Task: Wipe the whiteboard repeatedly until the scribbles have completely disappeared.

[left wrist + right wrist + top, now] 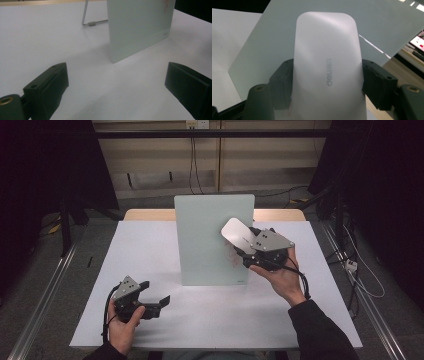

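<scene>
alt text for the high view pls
The right gripper holds a white eraser against an upright whiteboard on a white table. The left gripper rests open on the table nearer the person.

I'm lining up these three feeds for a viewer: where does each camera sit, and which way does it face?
High view: above the person's side, looking forward and down on the table; both hands and grippers show.
Left gripper view: rides the left gripper, low over the table, facing the upright board; open jaws.
Right gripper view: rides the right gripper, facing the board; jaws clamp a white eraser.
All share the board.
</scene>
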{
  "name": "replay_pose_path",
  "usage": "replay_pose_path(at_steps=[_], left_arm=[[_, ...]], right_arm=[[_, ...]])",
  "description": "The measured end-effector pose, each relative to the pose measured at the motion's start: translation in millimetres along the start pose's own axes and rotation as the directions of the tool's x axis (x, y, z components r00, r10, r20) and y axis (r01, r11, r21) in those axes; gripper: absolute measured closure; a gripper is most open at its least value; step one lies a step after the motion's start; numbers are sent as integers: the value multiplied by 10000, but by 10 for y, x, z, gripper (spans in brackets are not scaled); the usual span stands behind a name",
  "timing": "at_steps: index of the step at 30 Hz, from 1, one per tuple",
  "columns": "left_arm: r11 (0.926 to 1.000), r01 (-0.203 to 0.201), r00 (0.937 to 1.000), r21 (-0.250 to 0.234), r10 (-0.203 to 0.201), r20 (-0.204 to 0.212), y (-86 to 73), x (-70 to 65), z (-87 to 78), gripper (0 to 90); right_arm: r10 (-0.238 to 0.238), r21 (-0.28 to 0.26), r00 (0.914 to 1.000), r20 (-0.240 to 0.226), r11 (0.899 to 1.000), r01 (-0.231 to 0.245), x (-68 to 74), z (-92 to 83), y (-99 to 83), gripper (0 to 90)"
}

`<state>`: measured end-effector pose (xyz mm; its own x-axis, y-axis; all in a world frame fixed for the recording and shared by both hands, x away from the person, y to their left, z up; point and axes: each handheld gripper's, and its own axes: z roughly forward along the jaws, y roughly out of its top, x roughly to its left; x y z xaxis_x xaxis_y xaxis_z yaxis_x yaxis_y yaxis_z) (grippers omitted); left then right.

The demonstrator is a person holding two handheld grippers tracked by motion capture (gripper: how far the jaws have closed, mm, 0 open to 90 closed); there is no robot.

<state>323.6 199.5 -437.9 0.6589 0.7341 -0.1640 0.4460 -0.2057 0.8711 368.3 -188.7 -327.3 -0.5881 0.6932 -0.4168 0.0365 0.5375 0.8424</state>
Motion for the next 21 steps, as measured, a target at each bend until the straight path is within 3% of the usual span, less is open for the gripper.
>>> replay_pose_path(at_steps=[7, 21], left_arm=[[10000, -3, 10000, 26, 3, 13, -2, 4, -2, 49], [10000, 36, 10000, 6, -36, 11, -5, 6, -4, 49]], right_arm=[[-362, -244, 9988, 333, 9990, 370, -57, 116, 146, 316], [-680, 17, 9968, 410, 9977, 680, 0, 192, 76, 318]])
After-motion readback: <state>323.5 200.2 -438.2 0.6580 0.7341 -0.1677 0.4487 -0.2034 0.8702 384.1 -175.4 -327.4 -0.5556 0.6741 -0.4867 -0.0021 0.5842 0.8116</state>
